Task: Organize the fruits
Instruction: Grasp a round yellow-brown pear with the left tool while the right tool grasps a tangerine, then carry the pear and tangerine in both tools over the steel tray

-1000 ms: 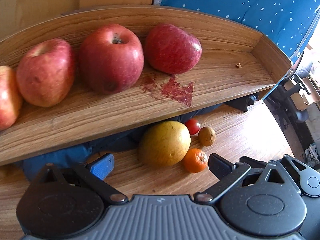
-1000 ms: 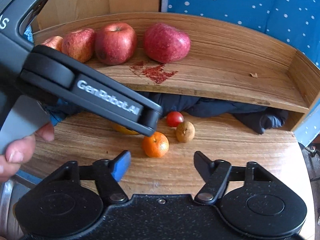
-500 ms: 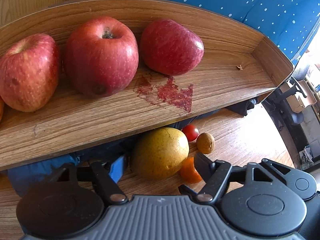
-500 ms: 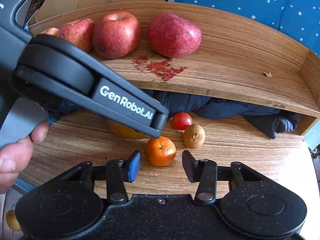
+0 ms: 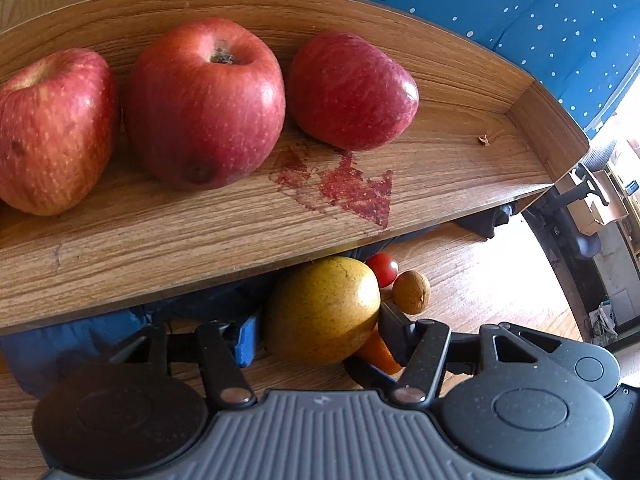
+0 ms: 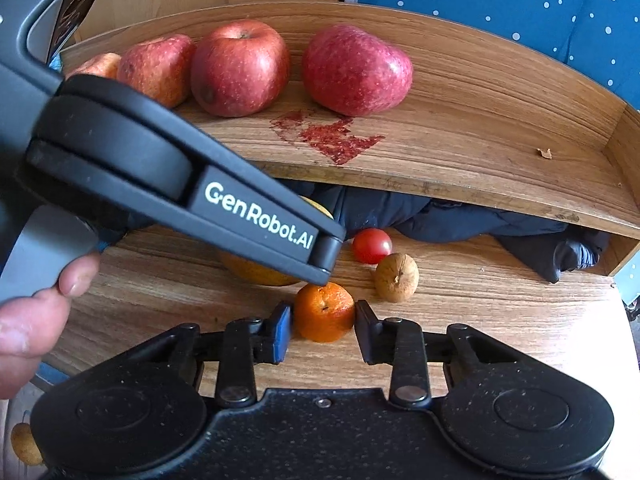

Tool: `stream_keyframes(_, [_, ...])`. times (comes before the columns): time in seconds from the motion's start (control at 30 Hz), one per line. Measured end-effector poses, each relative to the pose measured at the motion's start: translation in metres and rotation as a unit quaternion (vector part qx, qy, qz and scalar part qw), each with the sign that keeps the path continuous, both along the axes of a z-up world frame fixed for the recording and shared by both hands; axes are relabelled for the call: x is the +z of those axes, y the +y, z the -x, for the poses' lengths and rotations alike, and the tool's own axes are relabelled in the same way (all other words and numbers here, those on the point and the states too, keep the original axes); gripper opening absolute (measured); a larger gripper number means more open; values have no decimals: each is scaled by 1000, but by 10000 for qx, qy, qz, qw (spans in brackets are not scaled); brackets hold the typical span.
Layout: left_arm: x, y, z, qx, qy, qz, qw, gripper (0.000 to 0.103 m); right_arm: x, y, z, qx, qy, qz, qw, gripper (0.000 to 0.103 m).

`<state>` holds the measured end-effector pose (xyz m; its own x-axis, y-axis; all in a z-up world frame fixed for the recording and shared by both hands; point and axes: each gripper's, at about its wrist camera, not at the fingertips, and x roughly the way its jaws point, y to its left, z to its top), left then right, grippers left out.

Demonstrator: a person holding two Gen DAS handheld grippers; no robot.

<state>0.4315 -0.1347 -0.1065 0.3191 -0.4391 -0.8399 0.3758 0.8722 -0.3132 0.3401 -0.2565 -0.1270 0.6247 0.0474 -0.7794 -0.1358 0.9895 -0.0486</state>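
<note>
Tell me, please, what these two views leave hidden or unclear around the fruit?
- Yellow pear: right wrist view, mostly hidden behind the left gripper's body.
- Mandarin: left wrist view, only a sliver shows behind the pear.
- Leftmost apple: right wrist view, partly covered by that gripper; absent from the left wrist view.

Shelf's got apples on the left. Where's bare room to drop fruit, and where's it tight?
Free: the shelf right of the rightmost apple, past the red stain to the end wall, bar one crumb. Also the tabletop right of the walnut. Crowded: pear, tangerine, tomato and both grippers.
</note>
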Motion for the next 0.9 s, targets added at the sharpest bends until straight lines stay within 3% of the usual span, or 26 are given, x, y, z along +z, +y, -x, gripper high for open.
stream_keyframes(0.27, [2,11,9,51,6,-34,10000,64,3,1,1,9,-30,-22,10000,35])
stream_keyframes(0.9, [19,41,55,369,-110,-159,9991,64,26,18,51,468,-381,-65,9982,35])
